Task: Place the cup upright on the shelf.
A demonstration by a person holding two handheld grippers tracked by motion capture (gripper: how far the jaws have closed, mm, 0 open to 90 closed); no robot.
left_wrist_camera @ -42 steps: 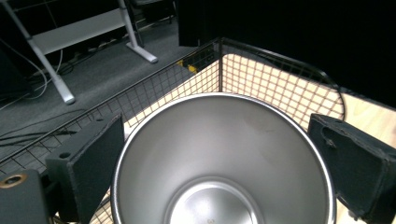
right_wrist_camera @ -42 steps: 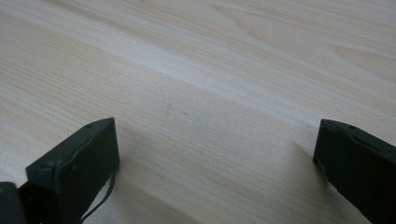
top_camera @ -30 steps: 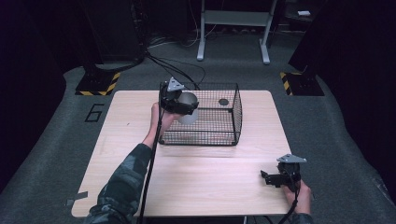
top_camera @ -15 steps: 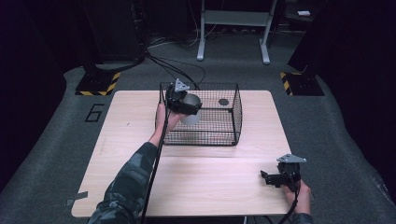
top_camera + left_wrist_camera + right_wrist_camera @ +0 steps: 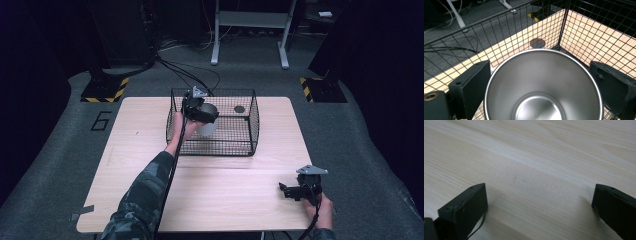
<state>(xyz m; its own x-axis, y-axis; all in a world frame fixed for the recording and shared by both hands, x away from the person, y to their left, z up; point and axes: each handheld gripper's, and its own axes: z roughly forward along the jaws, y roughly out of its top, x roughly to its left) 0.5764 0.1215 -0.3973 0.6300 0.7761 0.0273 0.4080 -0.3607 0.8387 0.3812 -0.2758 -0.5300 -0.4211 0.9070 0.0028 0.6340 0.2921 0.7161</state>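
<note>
The left gripper (image 5: 202,112), clamped on the steel cup (image 5: 544,85), holds it inside the wire basket (image 5: 250,107), while the right gripper (image 5: 295,190) rests apart, empty, on the table (image 5: 125,150).

My shiny, smooth round steel cup (image 5: 543,87); black wire-mesh metal basket (image 5: 250,125); pale matt wood-grain table (image 5: 549,157); matt black jaws.

One wooden desk (image 5: 150,165) is sitting in the room, carrying one black wire basket (image 5: 230,145). One steel cup (image 5: 543,87) is hanging inside that basket, and one small dark disc (image 5: 239,109) is lying on the basket floor. Two grippers are showing: the left gripper (image 5: 207,117) and the right gripper (image 5: 285,190). Two yellow-and-black striped floor markers (image 5: 107,90) are lying beyond the desk.
</note>
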